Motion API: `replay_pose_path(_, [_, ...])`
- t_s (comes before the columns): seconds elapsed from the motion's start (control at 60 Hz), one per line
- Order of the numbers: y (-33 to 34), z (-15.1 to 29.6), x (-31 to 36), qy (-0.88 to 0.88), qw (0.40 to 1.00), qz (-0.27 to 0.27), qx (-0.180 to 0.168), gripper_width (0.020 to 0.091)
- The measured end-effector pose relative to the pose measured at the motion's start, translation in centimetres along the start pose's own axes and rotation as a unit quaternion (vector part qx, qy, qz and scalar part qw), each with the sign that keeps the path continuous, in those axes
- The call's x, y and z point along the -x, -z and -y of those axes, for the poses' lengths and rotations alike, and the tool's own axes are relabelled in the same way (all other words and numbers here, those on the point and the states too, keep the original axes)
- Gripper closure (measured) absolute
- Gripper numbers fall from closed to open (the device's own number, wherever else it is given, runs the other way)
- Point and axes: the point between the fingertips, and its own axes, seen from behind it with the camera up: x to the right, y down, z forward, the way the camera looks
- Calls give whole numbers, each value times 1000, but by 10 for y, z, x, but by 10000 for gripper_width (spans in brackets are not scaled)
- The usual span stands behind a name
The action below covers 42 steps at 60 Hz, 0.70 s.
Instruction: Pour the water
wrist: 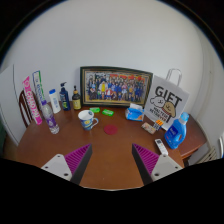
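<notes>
The gripper point(111, 163) hangs above the near part of a brown wooden surface point(112, 150) with its two fingers spread wide and nothing between them; the magenta pad of the left finger point(75, 159) and that of the right finger point(148, 159) both show, well apart from each other. Beyond the fingers, toward the back of the surface, stands a white mug point(88, 119) with a printed pattern, and just beside it to the left a small clear bottle with a purple cap point(53, 124). To the right of the mug lies a small green object point(107, 113), and ahead of the fingers, near the middle of the surface, a flat red patch point(111, 128) whose nature cannot be told. Along the wall at the back left is a row of bottles: a tall white one point(54, 101), a blue pump bottle point(64, 97) and a dark bottle point(76, 98), with a pink packet point(33, 100) leaning at the far left. A framed group photograph point(116, 87) leans upright against the white wall. To its right a white bag printed with "GIFT" point(166, 101) stands, a small blue box point(135, 111) just before it. Near the right edge of the surface a blue spray bottle point(178, 131) stands, with a small white object point(161, 146) lying near it, just beyond the right finger.
</notes>
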Motion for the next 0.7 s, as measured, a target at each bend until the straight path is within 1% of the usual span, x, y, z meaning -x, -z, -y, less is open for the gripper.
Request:
replay_pose_path(0.4, [-12,-1,16,8,1000,1,2,246])
replay_pose_path(0.55, [-22,-6,48,15,1000,11,11,248])
replay_pose_path(0.7, [-34,-8,103,26,999,28,12,246])
